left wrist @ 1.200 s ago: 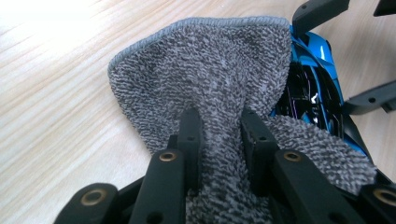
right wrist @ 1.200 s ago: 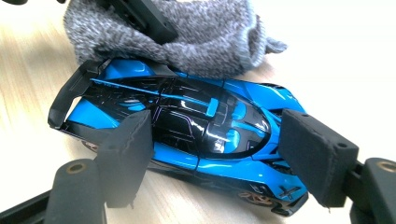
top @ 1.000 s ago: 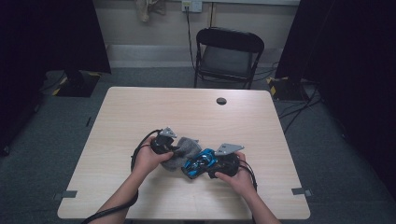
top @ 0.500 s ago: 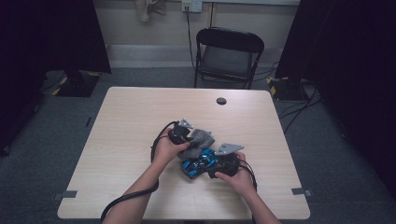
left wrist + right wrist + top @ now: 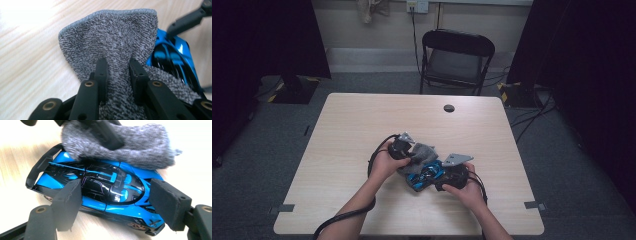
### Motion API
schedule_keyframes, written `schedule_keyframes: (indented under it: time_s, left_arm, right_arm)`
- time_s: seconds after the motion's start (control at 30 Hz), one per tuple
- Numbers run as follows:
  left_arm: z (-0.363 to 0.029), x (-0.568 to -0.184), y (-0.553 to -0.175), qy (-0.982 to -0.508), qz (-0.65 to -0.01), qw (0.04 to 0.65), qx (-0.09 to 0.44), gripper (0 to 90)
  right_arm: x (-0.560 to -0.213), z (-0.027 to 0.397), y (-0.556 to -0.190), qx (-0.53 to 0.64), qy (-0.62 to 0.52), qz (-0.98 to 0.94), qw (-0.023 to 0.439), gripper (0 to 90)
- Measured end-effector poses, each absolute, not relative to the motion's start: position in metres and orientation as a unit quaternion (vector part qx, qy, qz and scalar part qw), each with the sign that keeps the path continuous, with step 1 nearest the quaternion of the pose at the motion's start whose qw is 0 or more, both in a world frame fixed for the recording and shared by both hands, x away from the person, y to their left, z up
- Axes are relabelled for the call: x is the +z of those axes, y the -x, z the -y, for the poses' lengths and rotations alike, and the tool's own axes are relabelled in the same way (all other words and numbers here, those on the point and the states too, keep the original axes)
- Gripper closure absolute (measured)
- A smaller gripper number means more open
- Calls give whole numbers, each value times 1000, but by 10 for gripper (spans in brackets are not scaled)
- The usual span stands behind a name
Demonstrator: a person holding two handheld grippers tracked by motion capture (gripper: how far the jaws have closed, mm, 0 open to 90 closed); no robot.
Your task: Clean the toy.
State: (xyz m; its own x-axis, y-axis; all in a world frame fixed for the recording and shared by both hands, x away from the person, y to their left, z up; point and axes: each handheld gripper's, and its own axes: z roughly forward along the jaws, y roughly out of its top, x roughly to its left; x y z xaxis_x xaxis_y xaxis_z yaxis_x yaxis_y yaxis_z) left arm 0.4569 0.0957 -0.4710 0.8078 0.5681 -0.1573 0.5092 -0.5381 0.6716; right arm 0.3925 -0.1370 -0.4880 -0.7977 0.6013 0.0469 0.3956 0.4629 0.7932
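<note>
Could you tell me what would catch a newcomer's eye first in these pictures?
The glossy blue and black toy car stands out, lying on the table near the front edge between the wide pads of the right tool. A grey cloth is bunched in the left tool and rests on the car's far side.

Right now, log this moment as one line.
left gripper: shut on grey cloth | cloth: rests on blue toy car | right gripper: jaws grip car's sides | car: on table
</note>
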Motion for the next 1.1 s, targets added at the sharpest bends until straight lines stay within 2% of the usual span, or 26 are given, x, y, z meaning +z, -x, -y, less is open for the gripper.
schedule_keyframes:
  time_s: [0.33, 0.57, 0.8, 1.1]
  left_arm:
    - [-118, -463, -443, -873, -310, 374, 47, 724]
    - [-100, -457, -457, -862, -311, 395, 65, 716]
    - [-78, -469, -463, -881, -293, 367, 56, 717]
    - [-115, -469, -448, -876, -307, 370, 35, 720]
  right_arm:
    - [-488, 137, -393, 427, -295, -847, 121, 261]
    - [-488, 137, -393, 426, -294, -847, 121, 261]
    - [-488, 137, -393, 427, -294, -846, 121, 261]
    - [-488, 137, -392, 428, -294, -846, 122, 262]
